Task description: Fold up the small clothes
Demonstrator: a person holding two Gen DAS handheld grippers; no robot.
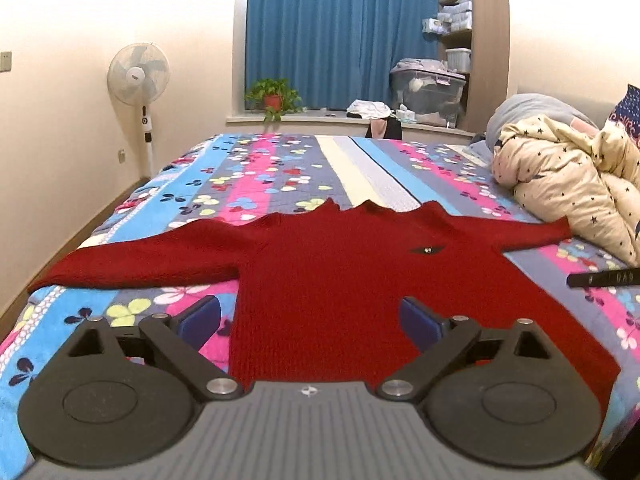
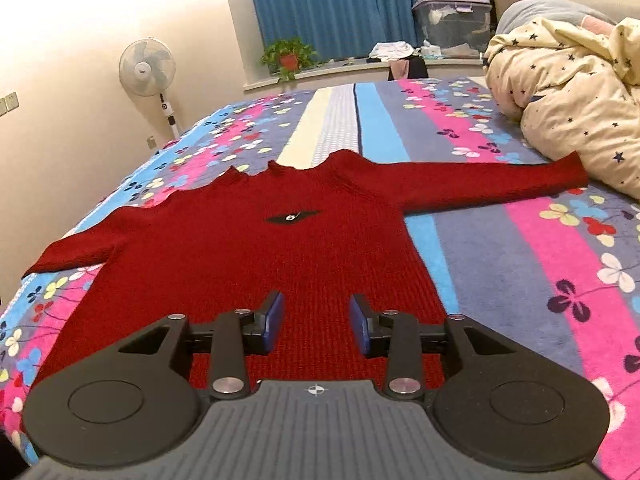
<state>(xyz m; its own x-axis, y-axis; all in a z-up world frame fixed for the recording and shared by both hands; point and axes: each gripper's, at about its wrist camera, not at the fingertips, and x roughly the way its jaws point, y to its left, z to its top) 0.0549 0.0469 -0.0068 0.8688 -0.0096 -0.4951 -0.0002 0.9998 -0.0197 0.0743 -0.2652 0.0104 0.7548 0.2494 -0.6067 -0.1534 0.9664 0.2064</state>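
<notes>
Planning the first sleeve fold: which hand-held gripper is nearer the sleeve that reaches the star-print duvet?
Right. The right hand-held gripper hangs over the red sweater hem, toward that sleeve. The left hand-held gripper straddles the hem's opposite edge, farther away.

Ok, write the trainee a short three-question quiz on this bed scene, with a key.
1. True or false: the dark red knitted sweater lies spread flat, both sleeves stretched out.
2. Which claw is opened wider, left claw or right claw?
3. What does the sweater's far sleeve reach towards: A the cream star-print quilt, B the white standing fan, C the potted green plant?

Key: 1 true; 2 left; 3 A.
</notes>
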